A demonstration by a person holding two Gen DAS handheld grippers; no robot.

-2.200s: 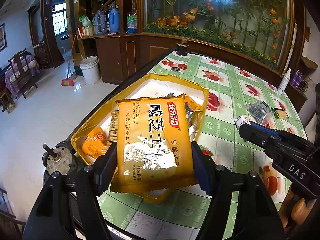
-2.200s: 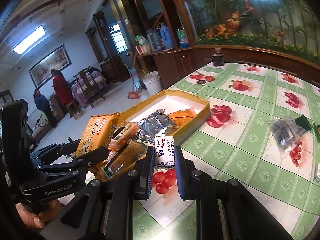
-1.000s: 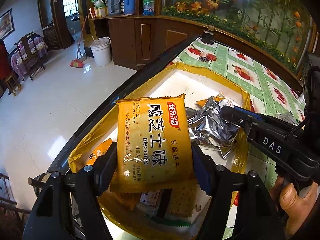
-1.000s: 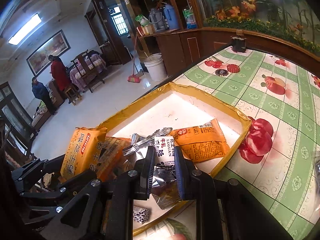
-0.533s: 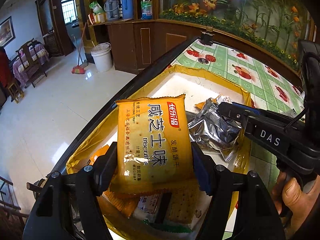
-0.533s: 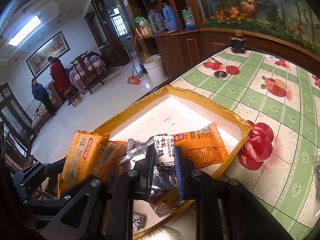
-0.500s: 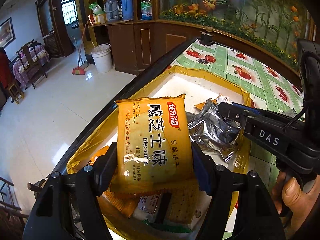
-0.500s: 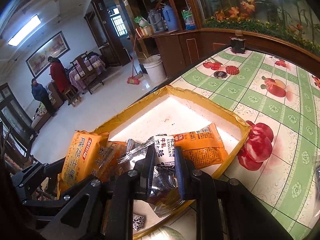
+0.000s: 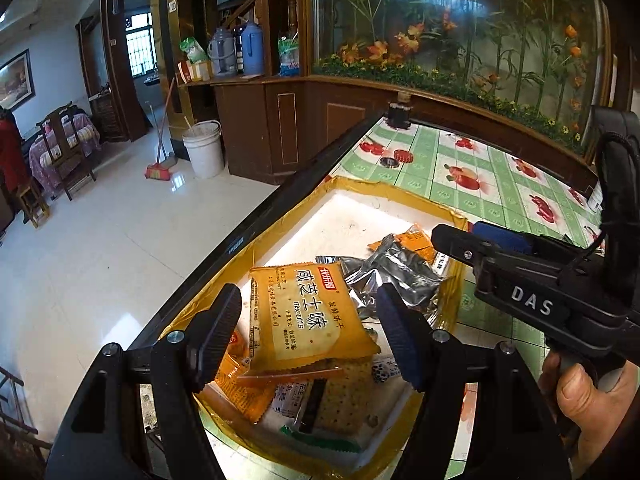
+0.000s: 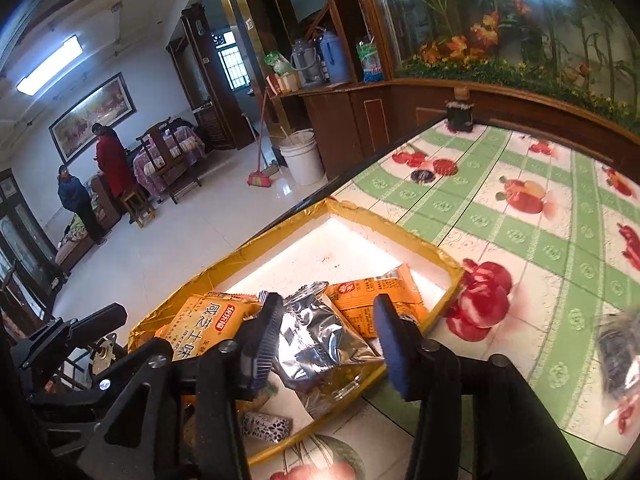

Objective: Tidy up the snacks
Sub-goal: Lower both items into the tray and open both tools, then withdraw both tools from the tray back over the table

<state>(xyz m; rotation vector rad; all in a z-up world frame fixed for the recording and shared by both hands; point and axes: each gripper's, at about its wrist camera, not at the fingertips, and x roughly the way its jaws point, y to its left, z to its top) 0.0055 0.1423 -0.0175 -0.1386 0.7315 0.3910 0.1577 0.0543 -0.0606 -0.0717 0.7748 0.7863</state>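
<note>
A yellow-rimmed tray (image 9: pixel 400 188) (image 10: pixel 384 224) with a white floor holds a pile of snack packs. The orange biscuit pack (image 9: pixel 308 312) (image 10: pixel 204 328) lies tilted on the pile, clear of both pads. My left gripper (image 9: pixel 308 340) (image 10: pixel 72 332) hovers open just above it. My right gripper (image 10: pixel 324 344) (image 9: pixel 472 236) is opening, with nothing between its pads. A silver foil pack (image 10: pixel 316 344) (image 9: pixel 400 276) rests in the tray beneath it. Behind the foil pack lies an orange pack (image 10: pixel 376 300) (image 9: pixel 412 240). A small white packet (image 9: pixel 440 260) shows under the right gripper's tip.
The tray sits at the left edge of a table (image 10: pixel 520 240) with a green fruit-print cloth; beyond that edge is the floor. A clear bag of dark snacks (image 10: pixel 616 344) lies to the right. A small dark jar (image 10: pixel 460 114) stands at the far end. A hand (image 9: pixel 580 396) grips the right gripper's handle.
The biscuit pack has left the left gripper and now lies on the pile. The right jaws have spread and the small white packet is gone from between them. Both grippers have risen a little.
</note>
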